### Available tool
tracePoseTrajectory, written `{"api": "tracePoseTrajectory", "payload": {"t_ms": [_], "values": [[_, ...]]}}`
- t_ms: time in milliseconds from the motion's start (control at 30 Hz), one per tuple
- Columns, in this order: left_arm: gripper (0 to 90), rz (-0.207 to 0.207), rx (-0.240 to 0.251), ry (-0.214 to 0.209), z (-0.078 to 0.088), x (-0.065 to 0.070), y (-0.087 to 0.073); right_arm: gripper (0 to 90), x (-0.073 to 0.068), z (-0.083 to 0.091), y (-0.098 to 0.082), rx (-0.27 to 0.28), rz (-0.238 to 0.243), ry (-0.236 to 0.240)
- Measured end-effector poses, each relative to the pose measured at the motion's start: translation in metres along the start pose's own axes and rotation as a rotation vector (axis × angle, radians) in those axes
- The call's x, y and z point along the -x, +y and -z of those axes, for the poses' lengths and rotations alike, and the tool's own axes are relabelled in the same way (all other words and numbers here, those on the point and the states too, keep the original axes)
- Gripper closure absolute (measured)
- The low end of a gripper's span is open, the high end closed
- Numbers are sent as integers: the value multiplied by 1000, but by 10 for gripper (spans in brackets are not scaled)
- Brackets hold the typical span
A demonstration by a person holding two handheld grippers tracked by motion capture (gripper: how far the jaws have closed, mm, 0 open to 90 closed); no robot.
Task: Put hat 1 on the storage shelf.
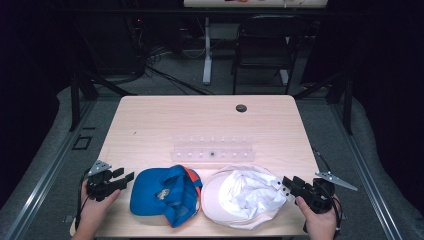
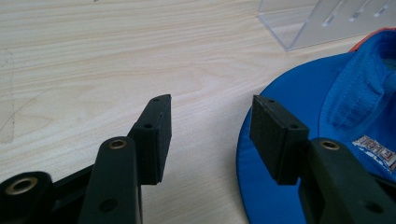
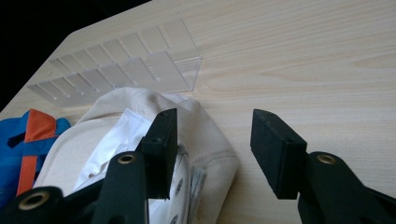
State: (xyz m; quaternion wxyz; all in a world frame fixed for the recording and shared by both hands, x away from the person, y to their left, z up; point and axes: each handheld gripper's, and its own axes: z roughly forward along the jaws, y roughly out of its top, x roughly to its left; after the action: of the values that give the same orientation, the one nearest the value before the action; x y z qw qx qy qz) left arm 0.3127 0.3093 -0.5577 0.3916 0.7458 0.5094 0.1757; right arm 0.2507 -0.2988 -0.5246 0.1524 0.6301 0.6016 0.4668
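Now both grippers, left (image 1: 123, 178) and right (image 1: 286, 183), gape empty beside blue cap (image 1: 160, 192) and, seemingly, white cap (image 1: 245, 195).

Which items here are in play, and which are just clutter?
In play:
- blue cap, beside the open left tool
- white cap, beside the open right tool

Lying about:
- clear acrylic rack
- black chair behind the table

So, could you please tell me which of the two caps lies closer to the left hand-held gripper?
The blue cap with the orange patch: it lies just beside the left hand-held gripper, while the white cap sits further along, next to the right one.
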Motion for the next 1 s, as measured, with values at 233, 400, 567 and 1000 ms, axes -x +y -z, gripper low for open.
{"api": "tracePoseTrajectory", "payload": {"t_ms": [233, 400, 567, 1000], "values": [[493, -4, 2, -2, -1, 1, 0, 497, -3, 3, 4, -67, 16, -25], [492, -7, -2, -1, -1, 2, 0, 494, -7, 6, 15, -137, 18, -23], [492, -2, 8, 5, -1, 2, 0, 489, -17, 0, 35, -267, 62, -58], [492, 2, -5, -3, -1, -1, 0, 503, -21, -22, 44, -548, 56, -57]]}}
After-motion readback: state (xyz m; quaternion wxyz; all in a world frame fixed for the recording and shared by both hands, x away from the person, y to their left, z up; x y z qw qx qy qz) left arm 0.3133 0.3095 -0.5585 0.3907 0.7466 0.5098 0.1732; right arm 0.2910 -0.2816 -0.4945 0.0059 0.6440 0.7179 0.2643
